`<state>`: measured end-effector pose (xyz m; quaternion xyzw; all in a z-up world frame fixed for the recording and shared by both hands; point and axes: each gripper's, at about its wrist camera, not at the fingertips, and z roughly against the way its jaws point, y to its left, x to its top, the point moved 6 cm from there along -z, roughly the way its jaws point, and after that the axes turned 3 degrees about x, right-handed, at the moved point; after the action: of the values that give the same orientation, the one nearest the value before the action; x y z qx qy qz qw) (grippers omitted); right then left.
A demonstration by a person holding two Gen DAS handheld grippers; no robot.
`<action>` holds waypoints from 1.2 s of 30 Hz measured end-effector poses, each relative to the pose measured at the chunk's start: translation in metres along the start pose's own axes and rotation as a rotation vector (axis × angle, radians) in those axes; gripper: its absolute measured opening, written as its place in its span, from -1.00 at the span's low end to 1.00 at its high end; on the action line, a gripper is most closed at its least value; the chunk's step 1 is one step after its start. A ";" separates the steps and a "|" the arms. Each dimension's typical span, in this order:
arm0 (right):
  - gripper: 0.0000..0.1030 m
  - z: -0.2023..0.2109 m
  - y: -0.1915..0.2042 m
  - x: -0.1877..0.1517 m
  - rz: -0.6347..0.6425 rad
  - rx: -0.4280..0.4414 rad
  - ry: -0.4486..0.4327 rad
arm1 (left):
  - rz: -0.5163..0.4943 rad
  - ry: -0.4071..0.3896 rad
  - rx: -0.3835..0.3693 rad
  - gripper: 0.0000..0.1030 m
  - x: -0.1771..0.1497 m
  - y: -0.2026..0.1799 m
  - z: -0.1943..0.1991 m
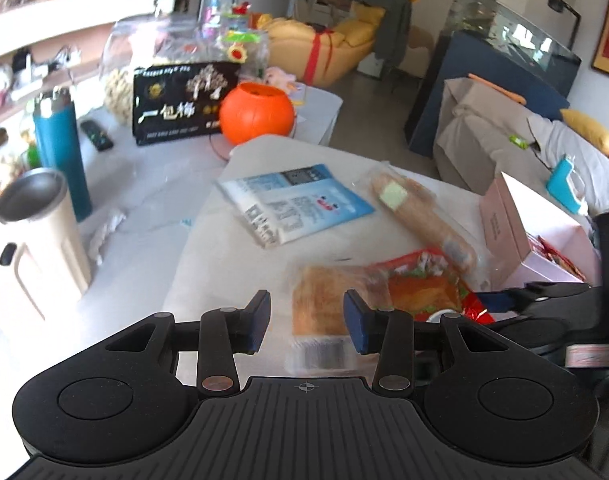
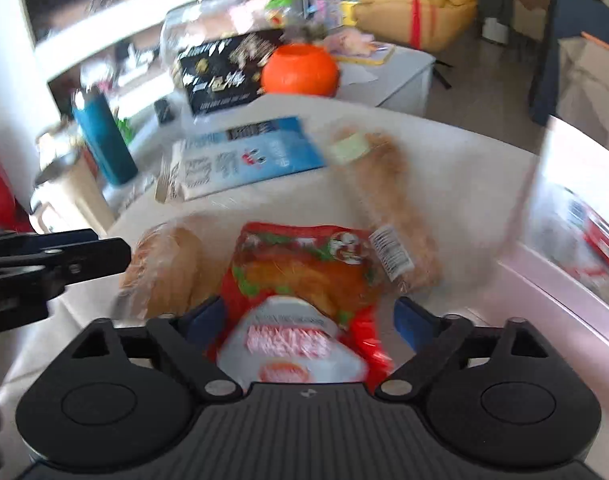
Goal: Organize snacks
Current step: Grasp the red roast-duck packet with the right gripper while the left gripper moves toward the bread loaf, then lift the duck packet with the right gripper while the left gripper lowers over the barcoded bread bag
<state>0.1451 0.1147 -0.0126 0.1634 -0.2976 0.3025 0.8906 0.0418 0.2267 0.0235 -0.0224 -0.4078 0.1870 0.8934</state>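
Observation:
My left gripper (image 1: pixel 307 325) is open above a clear-wrapped bread slice pack (image 1: pixel 324 308); the pack lies between the blue pads, not clamped. My right gripper (image 2: pixel 308 320) is open, its jaws on either side of a red snack bag (image 2: pixel 304 280) on the table. The red bag (image 1: pixel 428 284) also shows in the left wrist view, next to the bread. A long bread roll in clear wrap (image 1: pixel 420 216) (image 2: pixel 384 200) and a flat blue-and-white packet (image 1: pixel 292 204) (image 2: pixel 244 156) lie farther back. The bread pack (image 2: pixel 172 268) lies left of the red bag.
A pink-white open box (image 1: pixel 516 232) (image 2: pixel 564 240) holding red packets stands at the right. An orange pumpkin bucket (image 1: pixel 256 114), black snack box (image 1: pixel 184 104), teal bottle (image 1: pixel 62 152) and beige tumbler (image 1: pixel 36 236) stand at the back and left. The right gripper's finger (image 1: pixel 504 300) is close on the right.

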 end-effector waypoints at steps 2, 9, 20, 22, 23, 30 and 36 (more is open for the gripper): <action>0.85 -0.010 0.008 -0.001 0.042 -0.014 0.014 | 0.007 0.009 -0.004 -0.13 -0.003 0.003 -0.001; -0.09 0.040 -0.006 -0.034 0.024 0.041 -0.002 | -0.013 -0.015 -0.043 -0.13 -0.004 -0.011 0.004; -0.50 0.094 -0.069 -0.093 -0.078 -0.021 -0.013 | -0.133 0.103 -0.199 -0.13 -0.021 -0.074 -0.010; -0.31 0.096 -0.076 -0.095 -0.115 -0.021 -0.023 | -0.169 0.131 -0.194 -0.14 -0.029 -0.084 -0.018; -0.18 0.096 -0.080 -0.095 -0.127 -0.023 -0.030 | -0.182 0.145 -0.189 -0.14 -0.033 -0.087 -0.024; 0.37 0.107 -0.091 -0.090 -0.200 0.000 -0.093 | -0.267 0.170 -0.314 -0.22 -0.050 -0.115 -0.023; 0.53 0.095 -0.083 -0.069 -0.263 0.028 -0.117 | -0.247 0.014 -0.205 -0.22 -0.028 -0.092 0.015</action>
<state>0.1134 -0.0238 0.0078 0.2307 -0.3208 0.1774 0.9013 0.0432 0.1295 0.0315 -0.0643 -0.4182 0.0328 0.9055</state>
